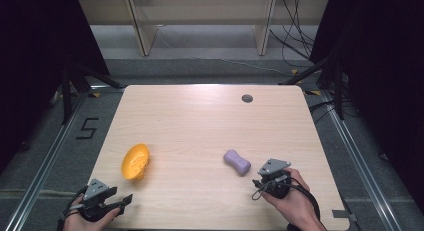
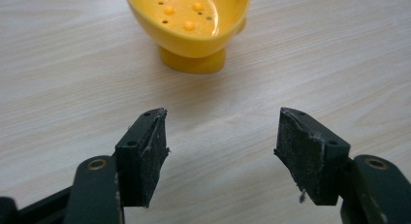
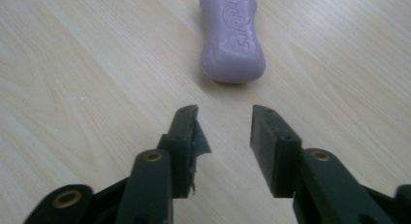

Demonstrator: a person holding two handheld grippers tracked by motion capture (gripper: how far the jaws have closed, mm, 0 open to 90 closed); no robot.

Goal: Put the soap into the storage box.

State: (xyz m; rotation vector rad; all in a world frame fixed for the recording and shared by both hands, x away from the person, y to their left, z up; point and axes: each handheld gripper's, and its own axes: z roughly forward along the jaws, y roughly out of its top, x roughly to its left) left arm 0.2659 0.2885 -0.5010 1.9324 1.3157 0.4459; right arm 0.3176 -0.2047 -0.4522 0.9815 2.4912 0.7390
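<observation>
A yellow soap dish [image 1: 135, 161] with drain holes sits on the left part of the wooden table [image 1: 200, 116]. In the left gripper view the soap dish [image 2: 194, 25] stands a short way ahead of my left gripper [image 2: 223, 136], whose jaws are wide open and hold nothing. A purple bar of soap [image 1: 237, 162] lies right of centre. My right gripper [image 3: 224, 124] is open just short of the soap [image 3: 231, 37], not touching it. From above, the left gripper [image 1: 124, 199] is at the front left edge. The right gripper [image 1: 265, 177] is close behind the soap.
A small dark grommet hole [image 1: 247, 98] sits near the table's far edge. Beyond the table are wooden shelf legs [image 1: 142, 31] and cables [image 1: 295, 41] on the floor. A "5" marking [image 1: 87, 127] is on the floor at left.
</observation>
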